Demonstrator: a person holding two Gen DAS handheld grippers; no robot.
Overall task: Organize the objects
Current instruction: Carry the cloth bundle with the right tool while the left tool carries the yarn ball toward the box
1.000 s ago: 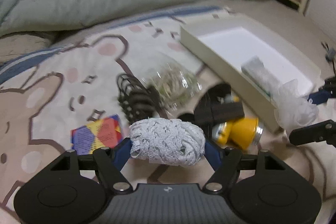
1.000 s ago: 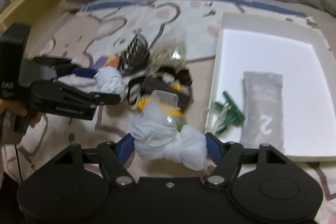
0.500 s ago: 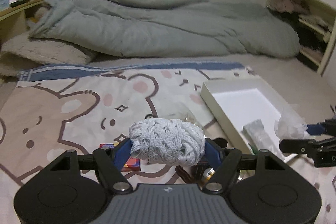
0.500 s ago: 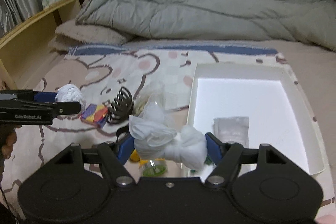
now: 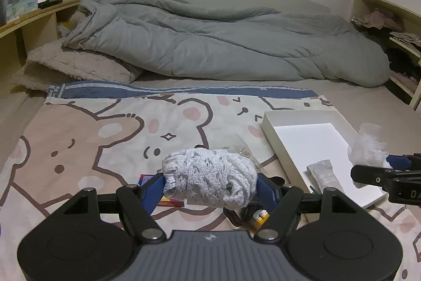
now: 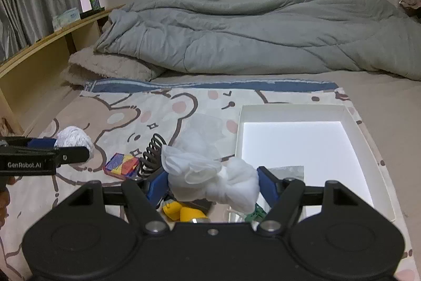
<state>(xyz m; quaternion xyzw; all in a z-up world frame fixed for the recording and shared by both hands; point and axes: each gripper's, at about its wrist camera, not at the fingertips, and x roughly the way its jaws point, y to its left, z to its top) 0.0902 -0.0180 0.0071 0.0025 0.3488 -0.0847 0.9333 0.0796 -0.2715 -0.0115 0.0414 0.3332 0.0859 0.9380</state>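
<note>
My left gripper (image 5: 210,187) is shut on a rolled white knitted cloth (image 5: 209,177), held above the bear-print blanket (image 5: 79,138). My right gripper (image 6: 212,187) is shut on a bunched white plastic bag (image 6: 210,182), just left of the white tray (image 6: 355,120). From the right wrist view the left gripper (image 6: 56,149) with its cloth (image 6: 75,138) hangs at the far left. From the left wrist view the right gripper (image 5: 389,165) and its bag (image 5: 367,146) hang over the tray (image 5: 273,133). A grey pouch (image 5: 323,175) lies in the tray.
On the blanket lie a colourful card pack (image 6: 121,165), a black hair claw (image 6: 151,153), a clear plastic bag (image 6: 202,131), a yellow bottle (image 6: 186,212) and a green item (image 6: 256,212). A grey duvet (image 5: 223,44) and a pillow (image 5: 76,65) fill the back; wooden shelves (image 6: 39,49) stand at left.
Both grippers have risen and tilted up with their loads still held. The views went from looking down at the clutter to showing the whole bed and the wall.
</note>
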